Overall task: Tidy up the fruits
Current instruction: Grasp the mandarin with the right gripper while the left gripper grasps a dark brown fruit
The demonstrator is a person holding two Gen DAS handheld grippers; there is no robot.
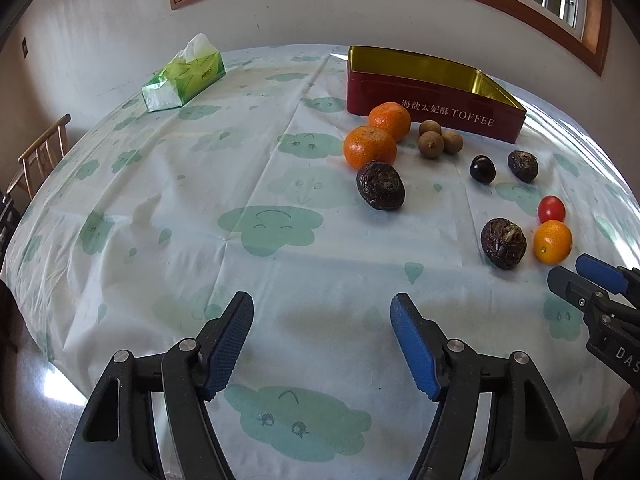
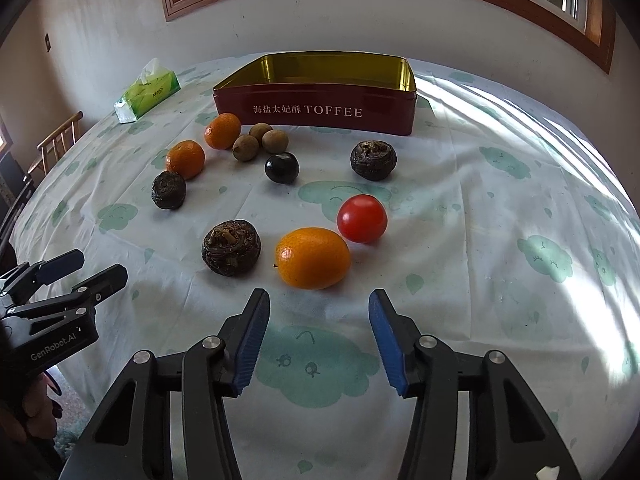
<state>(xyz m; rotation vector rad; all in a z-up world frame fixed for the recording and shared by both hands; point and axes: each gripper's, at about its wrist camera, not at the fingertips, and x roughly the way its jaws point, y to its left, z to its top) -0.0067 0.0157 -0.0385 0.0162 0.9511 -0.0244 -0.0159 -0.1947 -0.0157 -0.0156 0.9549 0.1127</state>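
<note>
Fruits lie loose on the cloud-print tablecloth in front of an empty red toffee tin [image 2: 316, 110] [image 1: 434, 114]. Closest to my right gripper [image 2: 318, 302] is a yellow-orange citrus [image 2: 313, 258], just beyond its fingertips, with a red tomato [image 2: 362, 218] behind it and a dark wrinkled fruit [image 2: 231, 247] to its left. Further back sit two mandarins [image 2: 185, 159], three brown longans [image 2: 260, 141], a black plum [image 2: 282, 167] and two more wrinkled fruits [image 2: 373, 159]. My right gripper is open and holds nothing. My left gripper [image 1: 322, 306] is open over bare cloth, left of the fruits.
A green tissue pack [image 1: 183, 74] lies at the table's far left. A wooden chair [image 1: 42, 152] stands off the left edge. The wall and window frame run behind the table. Sunlight falls across the right side of the cloth.
</note>
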